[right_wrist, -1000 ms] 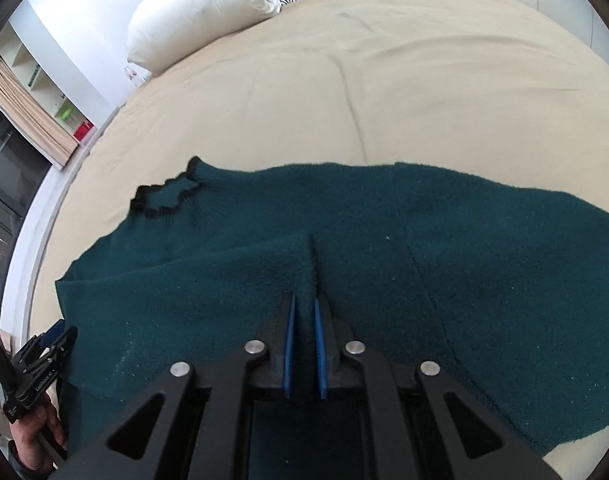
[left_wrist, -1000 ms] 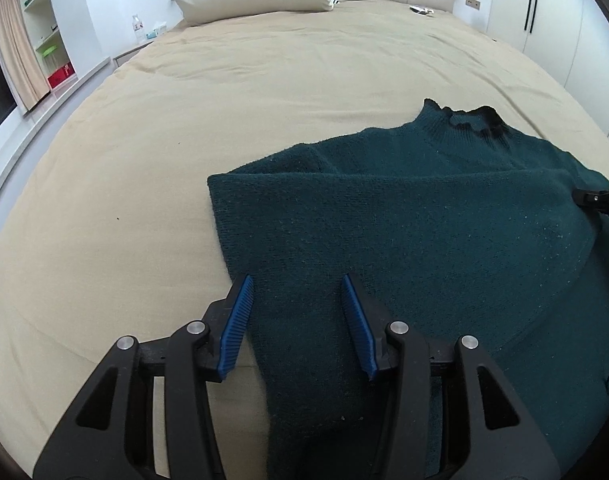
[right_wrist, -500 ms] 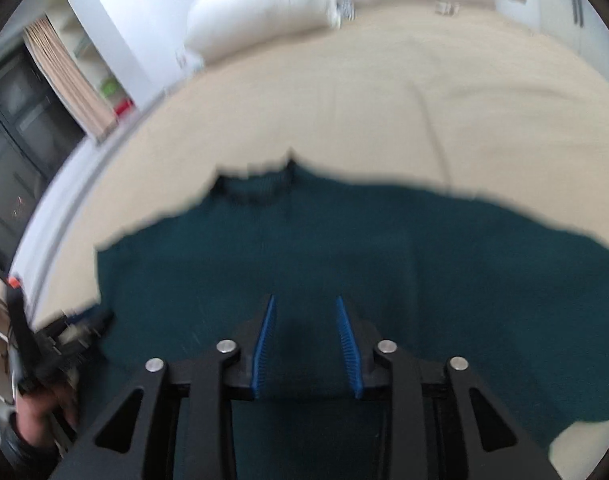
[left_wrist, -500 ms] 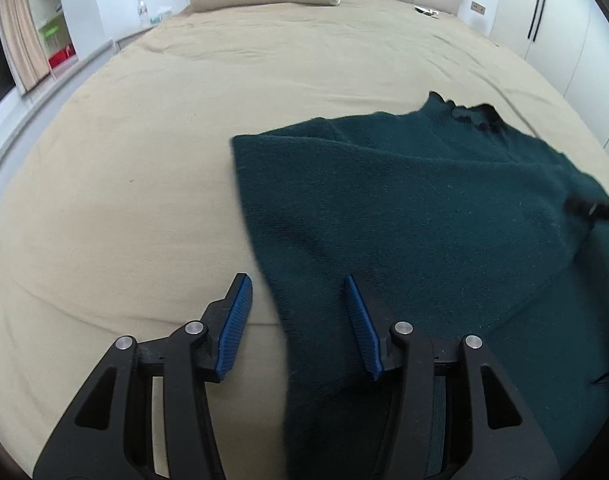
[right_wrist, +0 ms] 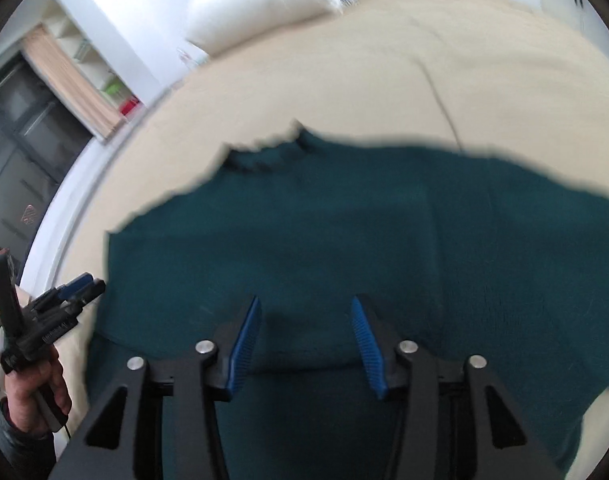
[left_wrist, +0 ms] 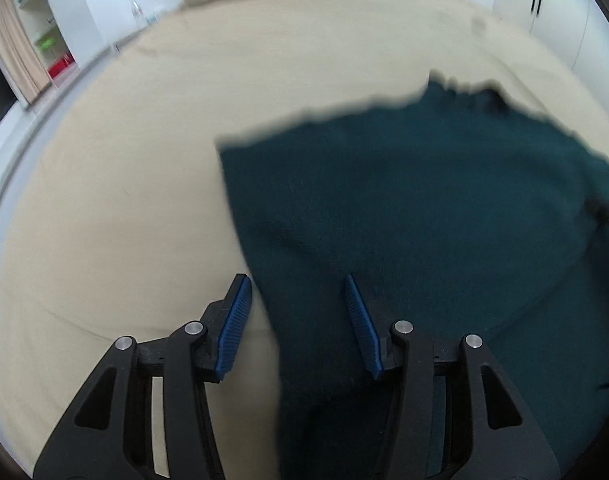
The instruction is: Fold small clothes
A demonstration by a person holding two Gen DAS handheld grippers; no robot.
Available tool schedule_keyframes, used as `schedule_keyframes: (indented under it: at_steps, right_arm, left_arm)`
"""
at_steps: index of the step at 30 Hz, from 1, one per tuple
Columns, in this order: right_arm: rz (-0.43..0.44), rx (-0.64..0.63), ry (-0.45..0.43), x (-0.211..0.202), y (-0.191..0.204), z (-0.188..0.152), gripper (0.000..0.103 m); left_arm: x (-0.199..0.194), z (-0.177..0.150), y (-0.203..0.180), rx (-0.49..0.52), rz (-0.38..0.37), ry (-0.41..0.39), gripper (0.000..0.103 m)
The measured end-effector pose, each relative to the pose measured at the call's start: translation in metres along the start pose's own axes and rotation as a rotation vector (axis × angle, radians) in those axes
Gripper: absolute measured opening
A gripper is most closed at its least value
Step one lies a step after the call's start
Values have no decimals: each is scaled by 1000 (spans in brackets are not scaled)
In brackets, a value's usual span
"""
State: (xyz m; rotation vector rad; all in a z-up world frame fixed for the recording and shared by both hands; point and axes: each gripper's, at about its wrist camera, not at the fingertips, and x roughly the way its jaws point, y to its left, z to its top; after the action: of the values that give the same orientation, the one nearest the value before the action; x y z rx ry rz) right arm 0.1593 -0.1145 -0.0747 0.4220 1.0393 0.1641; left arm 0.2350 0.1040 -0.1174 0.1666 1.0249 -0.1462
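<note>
a: nearest first. the left tool hangs with its blue pads spread and nothing between them, straddling the left side edge of the dark teal knit sweater. the right tool is spread the same way, empty, over the lower middle of the body.

b: and the sweater itself?

a: flat on the beige bed, collar pointing away toward the headboard, one side laid over the body so the left edge runs straight. both views are smeared, so finer creases are hard to make out.

b: how will it handle?

a: i'd judge it soft, fuzzy and fairly thick: light, limp, likely to sag and drag on the bedspread rather than slide. pinch right at an edge or hem corner, through all the layers, or the fold underneath may slip open.

b: anything in the way?

a: not near the cloth. a white pillow sits far off at the head of the bed, a few small items i can't identify lie beside it, and shelves and a curtain stand off to the left, well apart.
</note>
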Motion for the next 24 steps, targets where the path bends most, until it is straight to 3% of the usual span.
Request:
schedule_keyframes:
  at_steps: [1, 3, 5, 6, 9, 10, 12, 15, 20, 22, 24]
  right_arm:
    - [26, 26, -10, -9, -8, -2, 42]
    - [24, 62, -57, -36, -27, -11, 43]
    - [-15, 130, -161, -77, -60, -24, 52]
    - [-11, 211, -221, -103, -88, -35, 56]
    - [-59, 455, -348, -159, -167, -70, 57]
    - [-82, 517, -379, -173, -188, -80, 58]
    - [-128, 678, -434, -201, -242, -107, 59]
    - [-132, 872, -502, -227, -298, -137, 59]
    - [-57, 1038, -619, -241, -352, -151, 58]
    - [-52, 1051, -638, -238, -364, -143, 58]
    - [-46, 1065, -650, -234, -371, -136, 59]
  left_arm:
    - [-3, -5, 3, -8, -7, -41, 51]
    - [-10, -5, 6, -26, -15, -33, 51]
    - [-17, -1, 4, -39, -16, -28, 51]
    - [-27, 0, 2, -50, -30, -47, 51]
    - [-61, 6, -10, -73, -113, -162, 54]
    - [-70, 9, -15, -79, -131, -189, 57]
    - [-85, 13, -29, -97, -213, -239, 78]
    - [-93, 17, -44, -137, -381, -263, 86]
    - [-100, 20, -65, -272, -532, -262, 86]
    - [-106, 15, -71, -316, -550, -273, 86]
    - [-110, 16, -78, -321, -521, -284, 89]
